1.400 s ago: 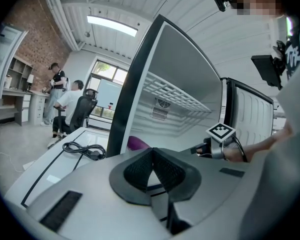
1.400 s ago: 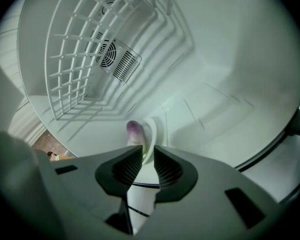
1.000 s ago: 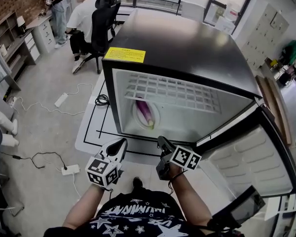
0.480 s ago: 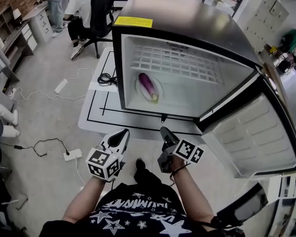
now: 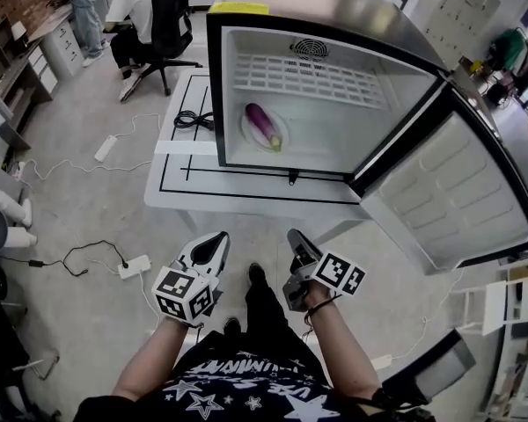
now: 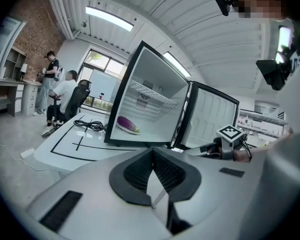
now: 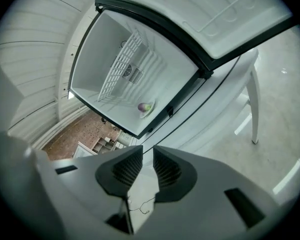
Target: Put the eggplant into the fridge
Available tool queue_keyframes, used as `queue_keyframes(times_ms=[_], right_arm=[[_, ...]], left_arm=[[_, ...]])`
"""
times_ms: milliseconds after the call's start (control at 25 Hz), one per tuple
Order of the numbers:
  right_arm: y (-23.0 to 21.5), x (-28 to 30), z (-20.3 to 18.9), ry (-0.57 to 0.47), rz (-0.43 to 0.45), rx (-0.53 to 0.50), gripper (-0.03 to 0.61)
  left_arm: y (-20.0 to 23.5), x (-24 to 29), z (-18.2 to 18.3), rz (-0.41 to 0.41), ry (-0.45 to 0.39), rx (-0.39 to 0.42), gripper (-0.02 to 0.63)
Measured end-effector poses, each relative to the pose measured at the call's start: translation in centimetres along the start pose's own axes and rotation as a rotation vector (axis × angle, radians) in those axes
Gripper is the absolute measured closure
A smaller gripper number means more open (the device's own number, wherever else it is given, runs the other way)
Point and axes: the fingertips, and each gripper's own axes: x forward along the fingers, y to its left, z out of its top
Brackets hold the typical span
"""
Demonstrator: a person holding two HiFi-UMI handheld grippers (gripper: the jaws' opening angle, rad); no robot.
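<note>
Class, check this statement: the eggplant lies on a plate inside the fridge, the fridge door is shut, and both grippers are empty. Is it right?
Not quite. The fridge door stands wide open, not shut, as the head view shows. The rest holds: the eggplant lies on a plate inside the fridge, and the left gripper and right gripper hold nothing.
</note>
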Motion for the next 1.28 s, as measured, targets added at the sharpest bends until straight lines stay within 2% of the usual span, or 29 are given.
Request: queue_keyframes(times_ms=[280,600,1000,1280], right_arm=[[0.2,-5.2,-4.2,-0.047,-0.042,0.008,0.509],[0.9,-9.2,-6.1,-0.071,-0.092,-0.018,0.509],[1.8,-10.0,-7.0,-0.070,-0.047,-0.056,0.509],[1.5,-12.8,-8.7,-0.057,-0.011,-0.074,0.509]], left_arm=[[-2.0,-3.8,-1.8,-0.056,0.009,0.009,0.604],[-3.4,-5.9,-2.1,-0.101,0.001,0.001,0.604],[-3.4,-6.6,-2.9,-0.079,-0.006,-0.008,0.604],[-5.8,-8.0,-3.8,-0.065,-0.010,0.007,0.604]])
